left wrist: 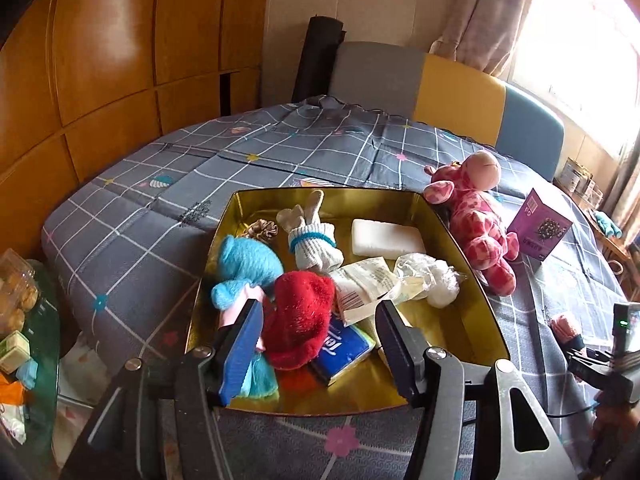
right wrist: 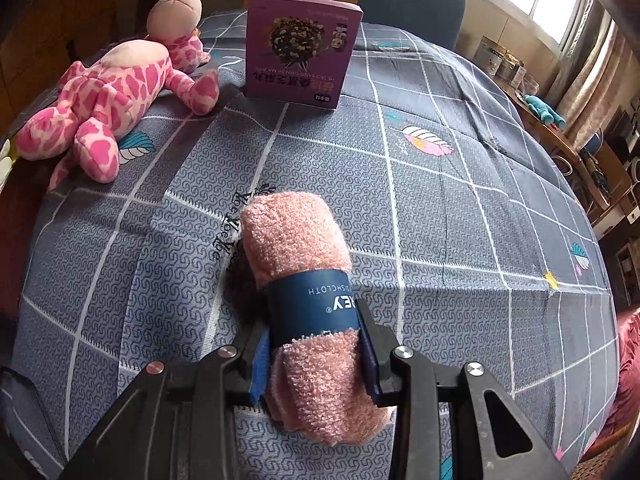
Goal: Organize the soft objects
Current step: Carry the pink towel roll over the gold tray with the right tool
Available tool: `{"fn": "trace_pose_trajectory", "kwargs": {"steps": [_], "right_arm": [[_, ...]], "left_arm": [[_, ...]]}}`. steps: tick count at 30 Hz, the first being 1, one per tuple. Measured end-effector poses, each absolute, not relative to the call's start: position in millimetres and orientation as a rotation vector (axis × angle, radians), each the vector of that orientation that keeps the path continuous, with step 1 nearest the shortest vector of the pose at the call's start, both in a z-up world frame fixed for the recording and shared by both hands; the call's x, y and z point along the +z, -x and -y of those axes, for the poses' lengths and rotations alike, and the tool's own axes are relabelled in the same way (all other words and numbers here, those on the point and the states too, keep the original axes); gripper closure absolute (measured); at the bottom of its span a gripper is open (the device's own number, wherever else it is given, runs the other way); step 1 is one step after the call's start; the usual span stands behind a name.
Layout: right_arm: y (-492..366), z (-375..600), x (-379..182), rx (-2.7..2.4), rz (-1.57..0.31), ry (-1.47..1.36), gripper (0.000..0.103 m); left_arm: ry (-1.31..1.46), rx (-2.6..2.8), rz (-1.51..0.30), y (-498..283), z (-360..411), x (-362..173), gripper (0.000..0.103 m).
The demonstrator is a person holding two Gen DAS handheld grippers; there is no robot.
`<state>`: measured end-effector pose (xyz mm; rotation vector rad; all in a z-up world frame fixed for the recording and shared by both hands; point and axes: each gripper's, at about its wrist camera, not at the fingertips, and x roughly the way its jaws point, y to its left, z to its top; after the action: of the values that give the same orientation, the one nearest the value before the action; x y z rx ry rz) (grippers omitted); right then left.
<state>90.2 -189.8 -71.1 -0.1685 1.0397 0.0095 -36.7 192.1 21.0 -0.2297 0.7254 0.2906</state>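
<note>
The right hand-held gripper (right wrist: pixel 316 344) clamps the rolled pink washcloth (right wrist: pixel 304 280); the left hand-held gripper (left wrist: pixel 316 336) hangs half-open above the red plush (left wrist: pixel 300 320).

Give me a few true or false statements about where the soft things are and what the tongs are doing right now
1. The right tongs are shut on the rolled pink washcloth. True.
2. The pink giraffe plush lies inside the gold tin. False: it lies on the bedspread beside the tin.
3. The left tongs grip the red knitted toy. False: they stand open, holding nothing.
4. The purple box stands upright on the bedspread. True.
</note>
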Motion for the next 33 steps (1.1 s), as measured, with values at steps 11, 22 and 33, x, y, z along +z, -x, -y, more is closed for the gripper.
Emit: {"fn": "trace_pose_trajectory", "kwargs": {"steps": [11, 22, 33], "right_arm": [[-85.8, 179.9, -55.5, 0.026, -1.003, 0.117, 0.067], [-69.9, 80.0, -8.6, 0.306, -0.902, 0.132, 0.067], [-69.4, -21.4, 5.8, 0.525, -0.872, 0.168, 0.067]], "left_arm": [[0.249, 0.318, -0.728, 46.6, -201.5, 17.3, 0.038], [0.274, 0.348, -0.734, 50.0, -213.9, 13.1, 0.038], [0.291, 0.388, -0.736, 52.0, -226.7, 9.7, 0.033]]}}
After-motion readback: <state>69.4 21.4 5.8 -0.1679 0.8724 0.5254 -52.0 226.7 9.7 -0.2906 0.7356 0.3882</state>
